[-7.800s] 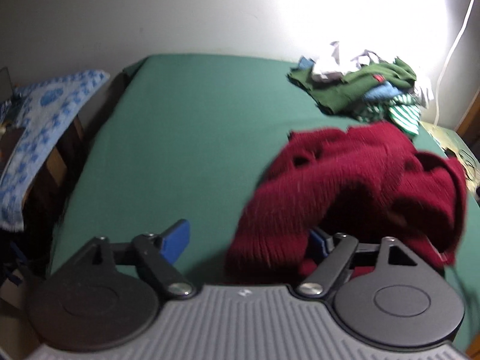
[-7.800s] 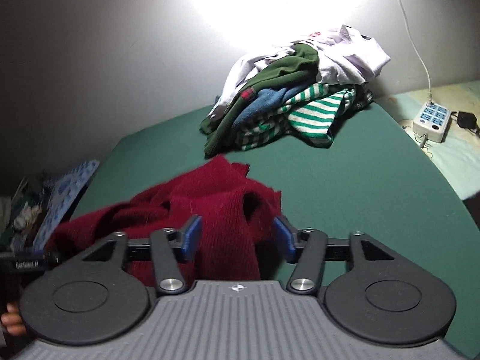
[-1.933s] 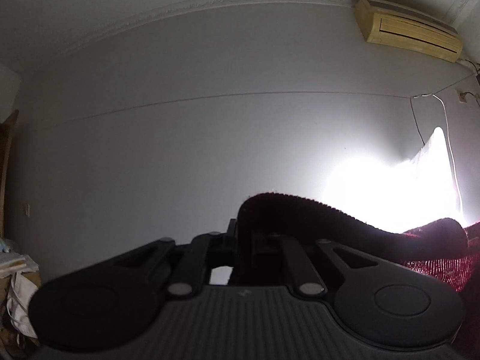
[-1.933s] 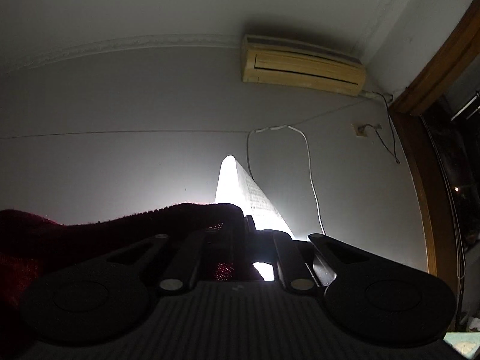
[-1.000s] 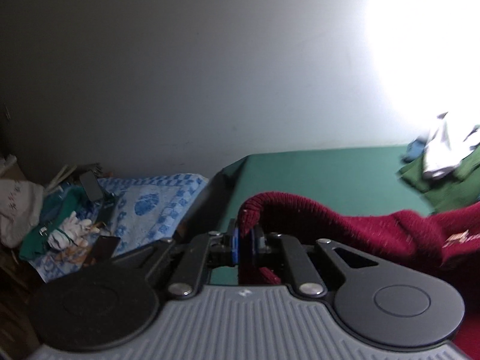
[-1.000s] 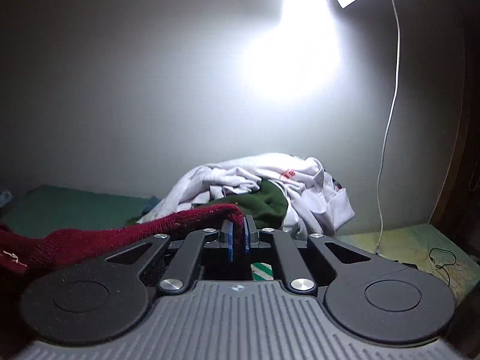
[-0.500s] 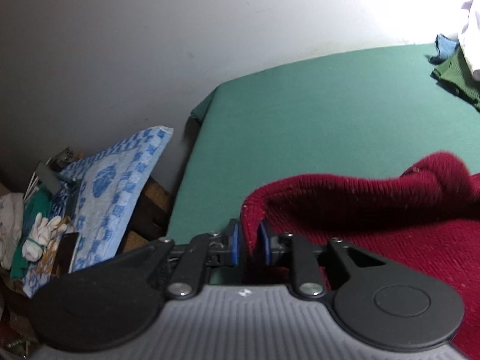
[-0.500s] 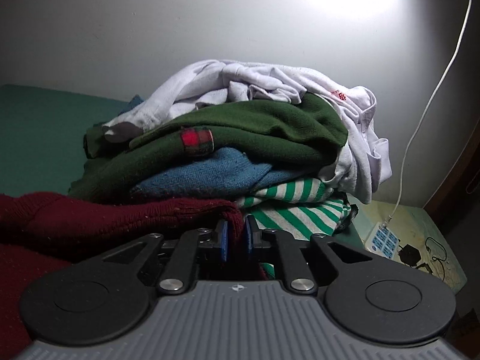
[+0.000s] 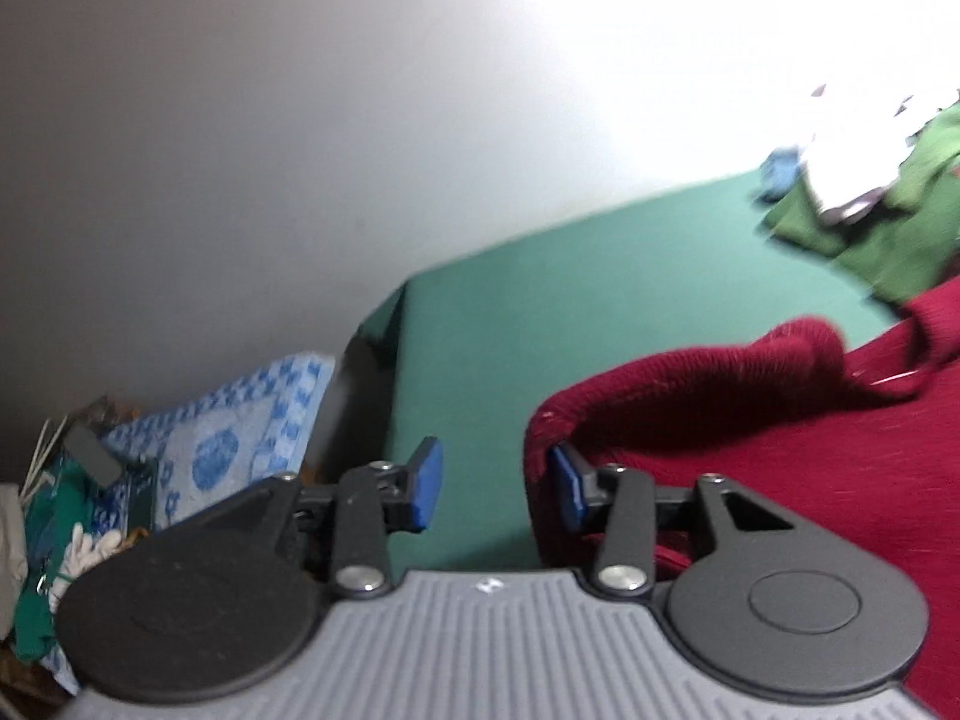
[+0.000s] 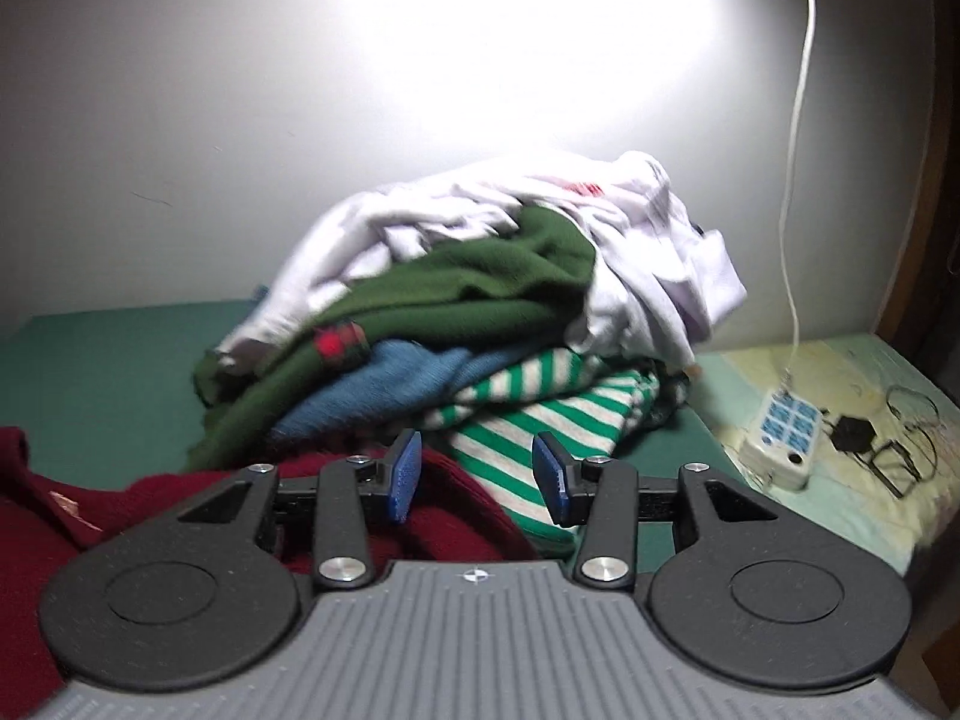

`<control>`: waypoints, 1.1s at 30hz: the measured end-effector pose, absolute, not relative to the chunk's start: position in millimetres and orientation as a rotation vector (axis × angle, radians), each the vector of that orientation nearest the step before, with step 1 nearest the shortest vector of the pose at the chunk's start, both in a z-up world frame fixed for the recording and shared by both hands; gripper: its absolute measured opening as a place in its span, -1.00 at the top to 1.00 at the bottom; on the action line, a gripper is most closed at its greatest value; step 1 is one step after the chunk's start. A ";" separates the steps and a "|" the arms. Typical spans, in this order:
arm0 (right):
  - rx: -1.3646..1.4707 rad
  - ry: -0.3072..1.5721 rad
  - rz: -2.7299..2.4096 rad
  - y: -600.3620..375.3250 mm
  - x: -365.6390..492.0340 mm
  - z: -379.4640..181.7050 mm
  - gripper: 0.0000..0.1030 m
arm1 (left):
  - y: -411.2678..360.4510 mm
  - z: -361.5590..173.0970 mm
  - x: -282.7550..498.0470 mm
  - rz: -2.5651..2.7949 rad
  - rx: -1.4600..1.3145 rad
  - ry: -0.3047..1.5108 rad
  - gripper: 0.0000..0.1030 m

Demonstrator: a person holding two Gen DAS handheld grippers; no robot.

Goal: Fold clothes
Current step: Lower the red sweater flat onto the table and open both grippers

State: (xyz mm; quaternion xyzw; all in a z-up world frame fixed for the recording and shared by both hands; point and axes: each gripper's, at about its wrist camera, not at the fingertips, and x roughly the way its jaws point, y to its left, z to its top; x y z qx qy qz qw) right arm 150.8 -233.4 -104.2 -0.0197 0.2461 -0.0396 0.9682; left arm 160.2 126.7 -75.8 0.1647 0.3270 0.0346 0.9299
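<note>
Red sweater (image 9: 780, 420) on bed, both grippers parted

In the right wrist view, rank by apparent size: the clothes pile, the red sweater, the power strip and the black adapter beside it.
1. clothes pile
2. red sweater, though the gripper body hides part of it and it lies nearer the camera, so its rank against the pile is unsure
3. power strip
4. black adapter

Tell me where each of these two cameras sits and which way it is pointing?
Left wrist: rides on the left gripper, looking over the green bed toward the wall and a blue patterned cloth; its open fingers show.
Right wrist: rides on the right gripper, facing the clothes pile and a power strip; its open fingers show.
Shared: the red sweater, the bed, the pile.
</note>
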 end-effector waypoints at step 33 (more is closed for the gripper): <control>-0.324 0.571 0.208 -139.9 257.2 -160.2 0.94 | 109.6 -146.0 298.1 0.051 0.196 0.797 0.01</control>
